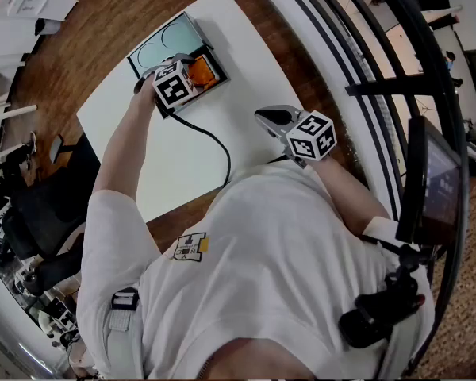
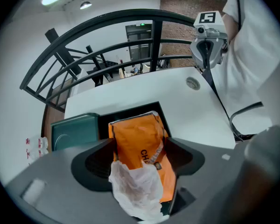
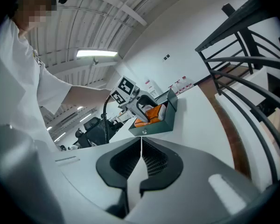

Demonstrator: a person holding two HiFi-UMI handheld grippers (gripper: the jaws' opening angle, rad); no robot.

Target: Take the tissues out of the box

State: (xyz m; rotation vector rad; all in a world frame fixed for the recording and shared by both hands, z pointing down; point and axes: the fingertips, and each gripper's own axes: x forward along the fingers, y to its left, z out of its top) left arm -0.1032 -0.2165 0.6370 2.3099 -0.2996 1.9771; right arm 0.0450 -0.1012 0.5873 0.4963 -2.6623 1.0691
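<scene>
A dark green metal box point(image 1: 177, 40) stands open at the far end of the white table point(image 1: 182, 165). An orange tissue pack point(image 2: 142, 136) lies in the box, and a crumpled white tissue point(image 2: 136, 186) sticks out of its near end. My left gripper point(image 2: 141, 144) reaches into the box, and its jaws press on both sides of the orange pack point(image 1: 201, 70). My right gripper point(image 1: 263, 118) hovers over the table's near right part, shut and empty, well away from the box. In the right gripper view the box point(image 3: 159, 124) and my left gripper point(image 3: 142, 105) are ahead.
The box's lid point(image 2: 73, 130) is folded back to the left. A black cable point(image 1: 212, 139) trails from my left gripper across the table. A black railing point(image 1: 365, 62) curves along the table's right side. An office chair point(image 1: 44, 213) stands at the left, on the wooden floor.
</scene>
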